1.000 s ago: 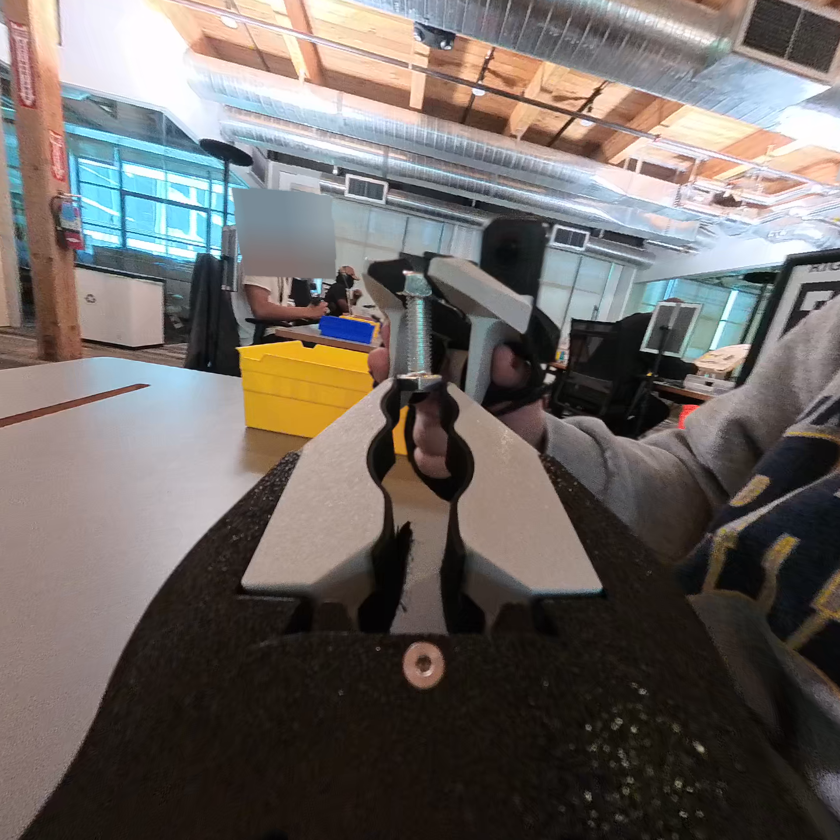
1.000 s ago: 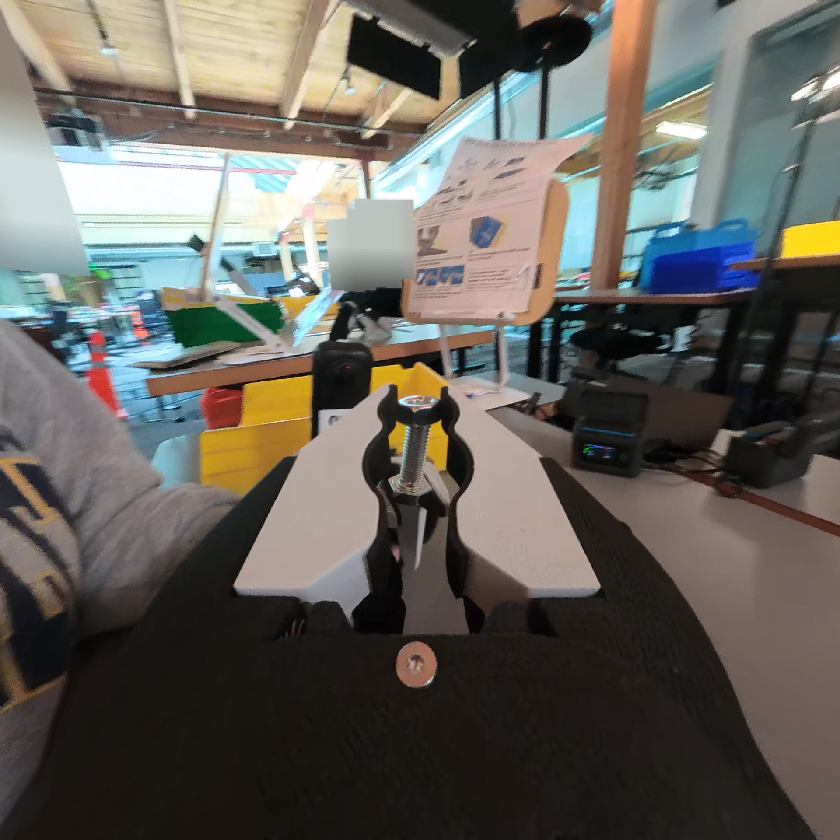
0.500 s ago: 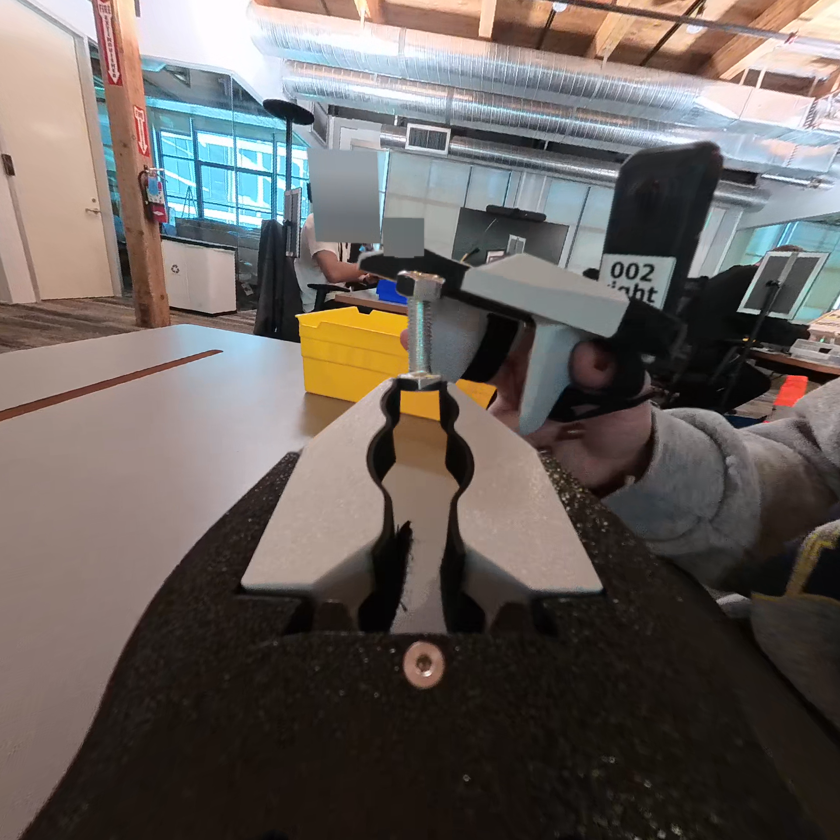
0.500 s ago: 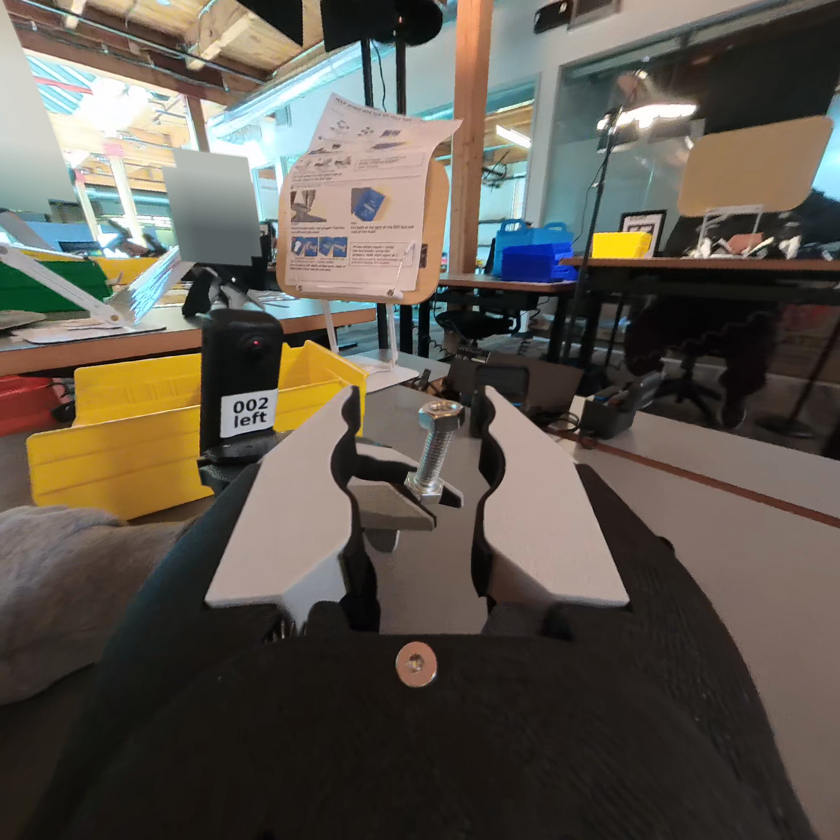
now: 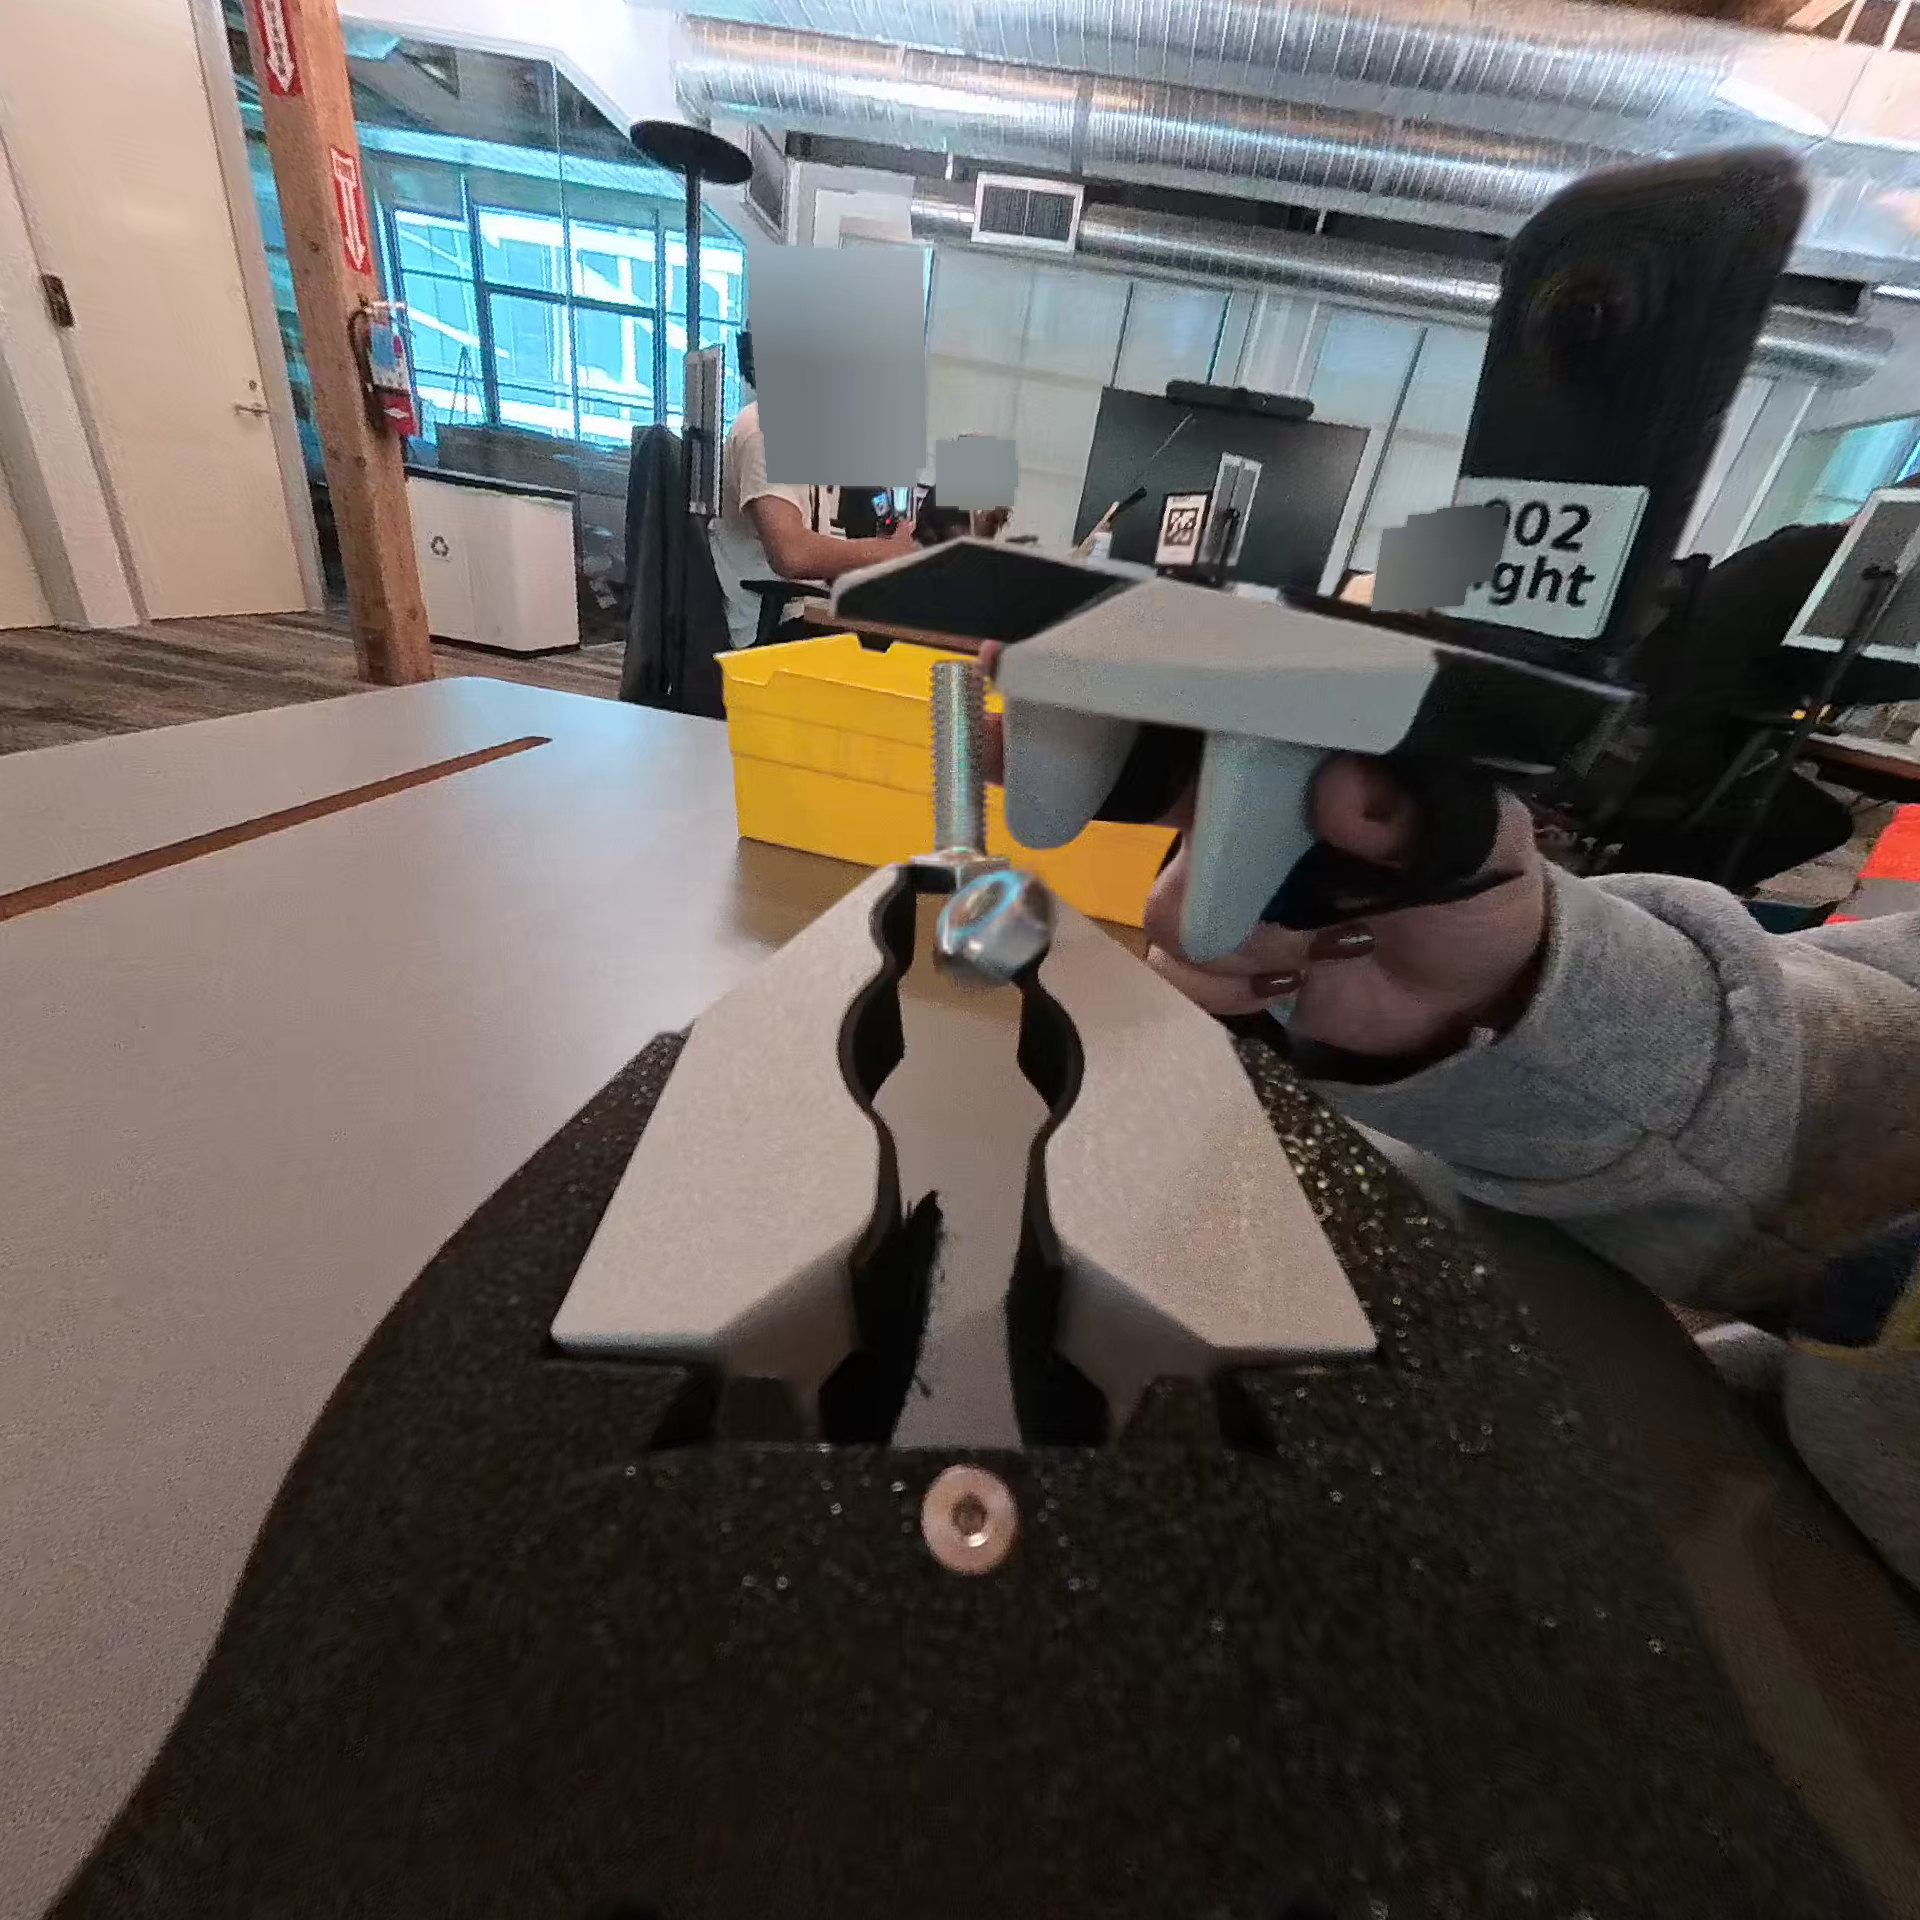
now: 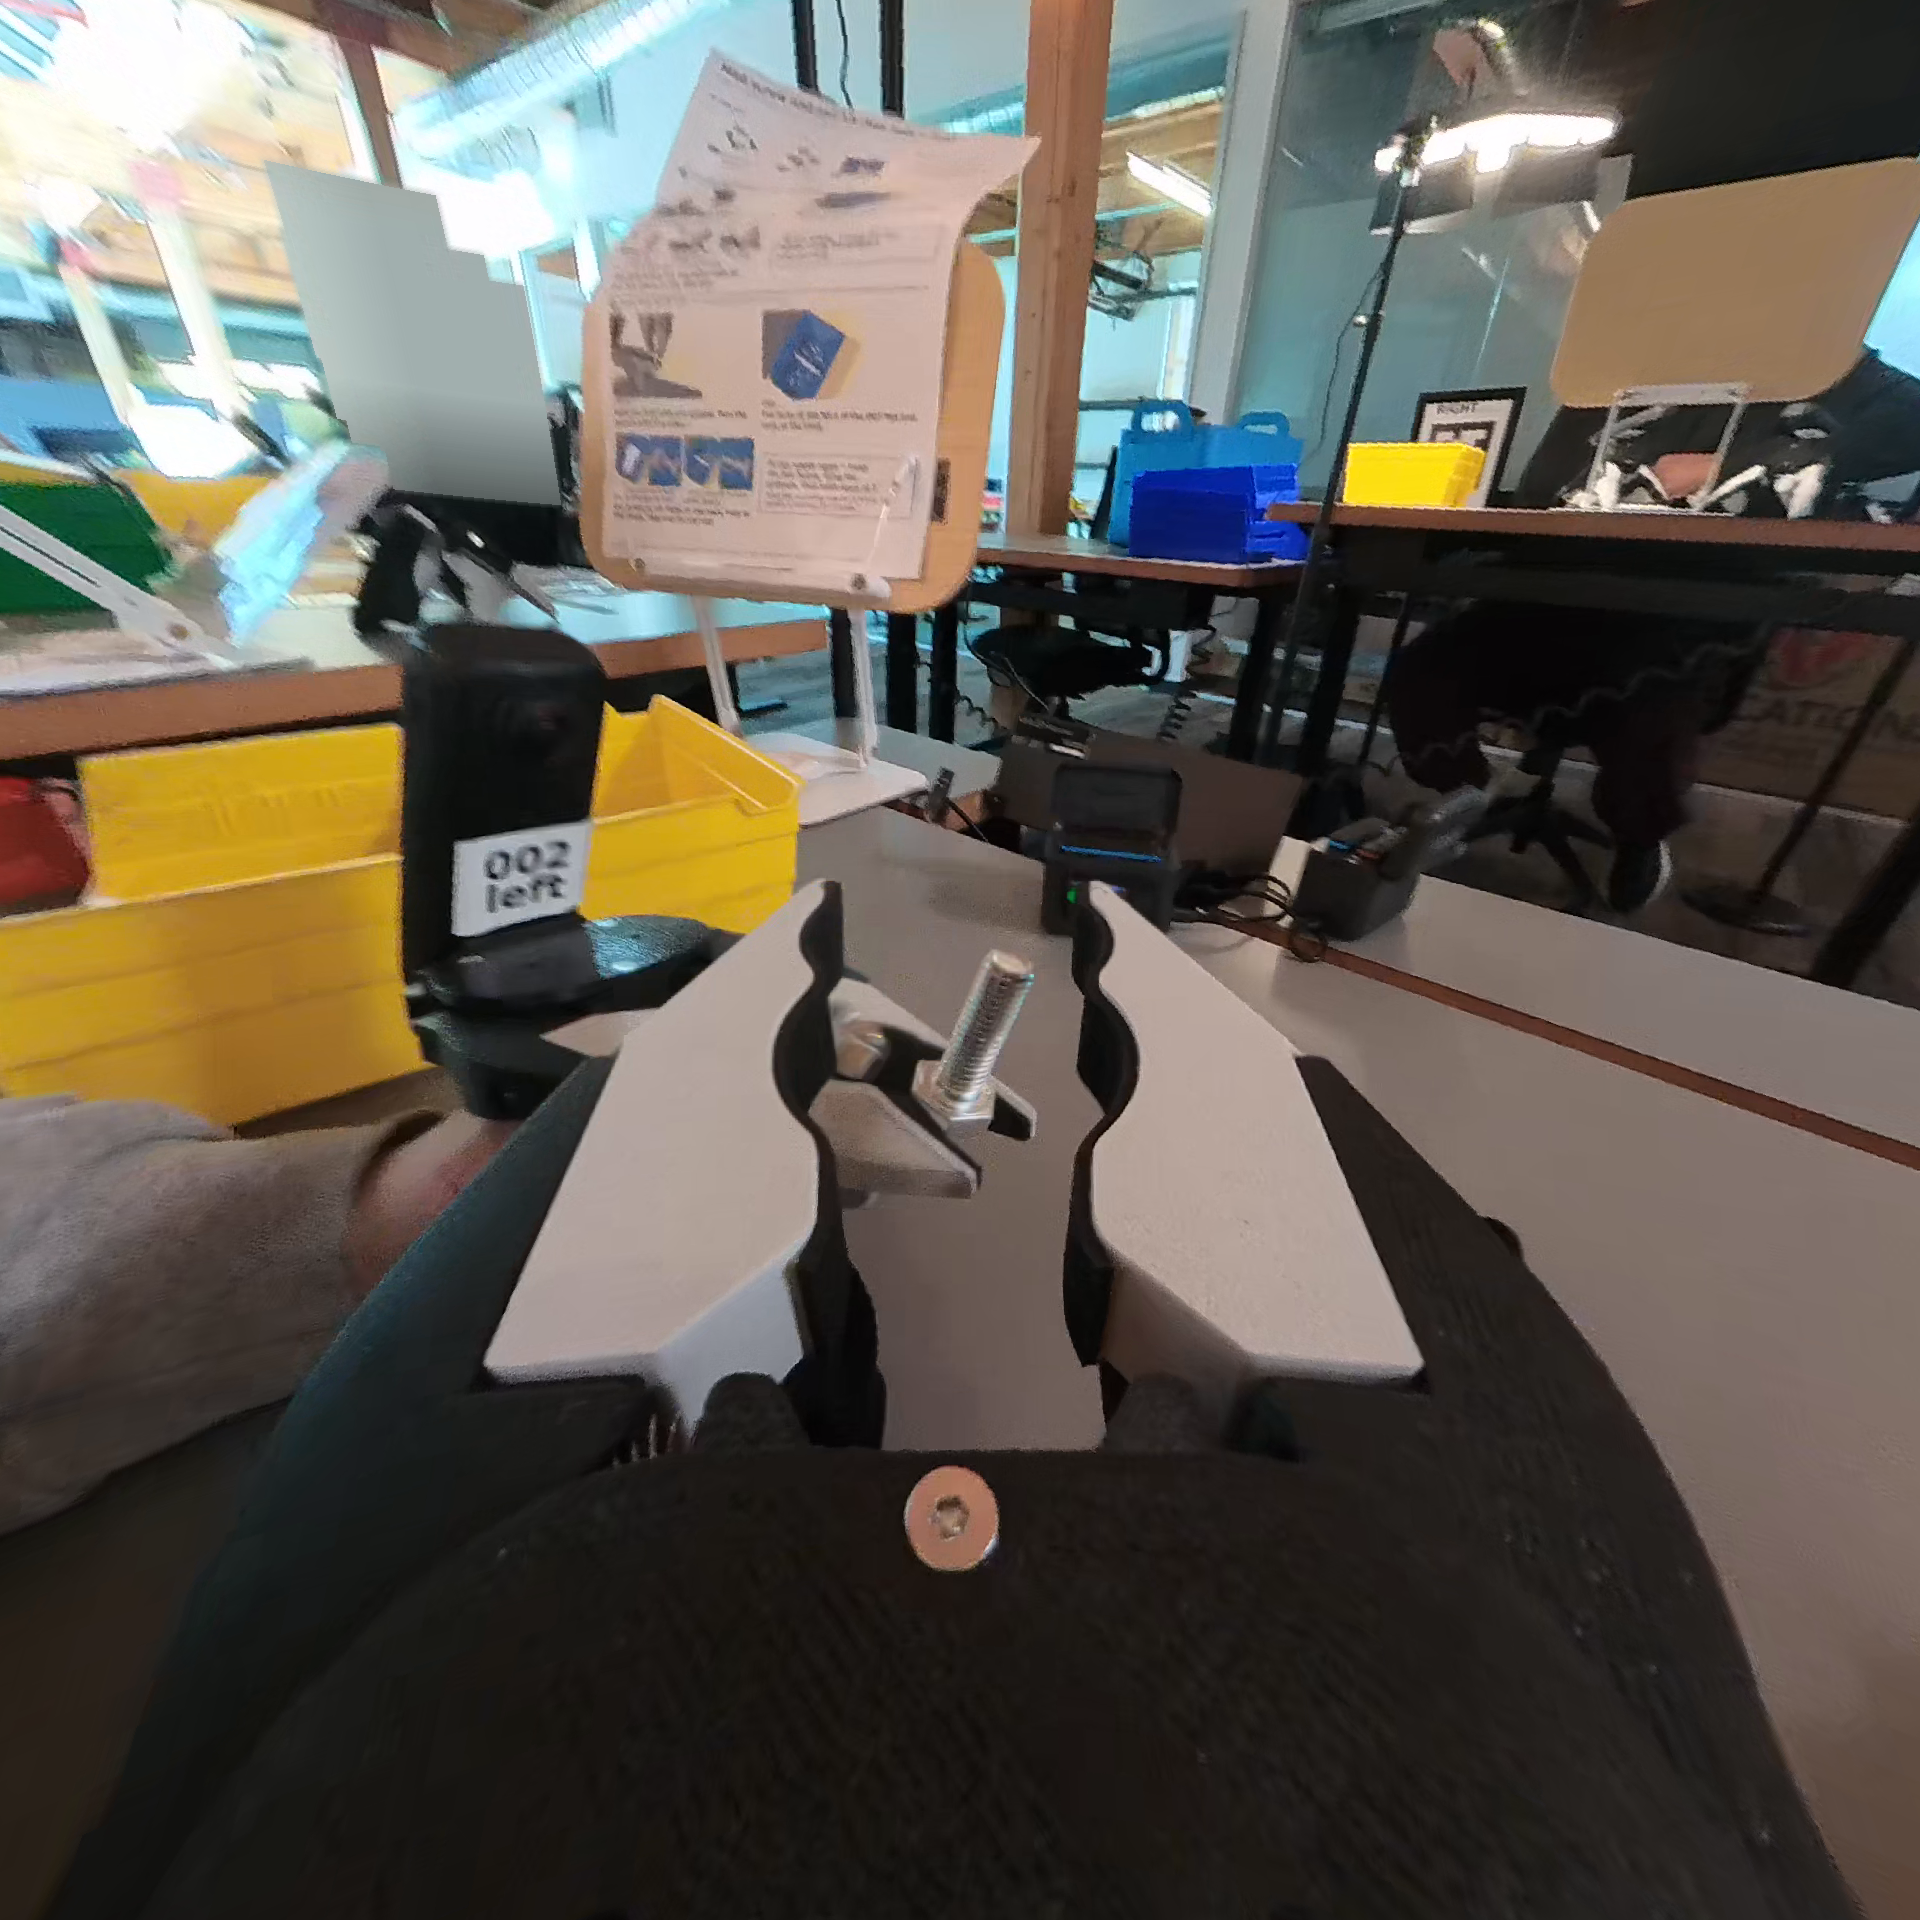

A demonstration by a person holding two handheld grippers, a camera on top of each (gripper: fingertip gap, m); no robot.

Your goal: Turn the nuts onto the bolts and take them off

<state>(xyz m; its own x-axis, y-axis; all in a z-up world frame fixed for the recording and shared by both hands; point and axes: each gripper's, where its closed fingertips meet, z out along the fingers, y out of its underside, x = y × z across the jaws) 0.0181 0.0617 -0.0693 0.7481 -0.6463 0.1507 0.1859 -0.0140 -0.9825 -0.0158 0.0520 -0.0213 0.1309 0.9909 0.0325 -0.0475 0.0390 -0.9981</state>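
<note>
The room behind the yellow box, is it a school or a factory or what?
Most likely a workshop or lab in an open office. Bare silver air ducts run under the ceiling, work tables hold blue bins and a yellow bin, and an instruction sheet stands clipped upright.

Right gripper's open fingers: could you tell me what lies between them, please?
In the right wrist view, the bolt stands tilted between them, touching neither, its lower end pinched by the left gripper.
</note>
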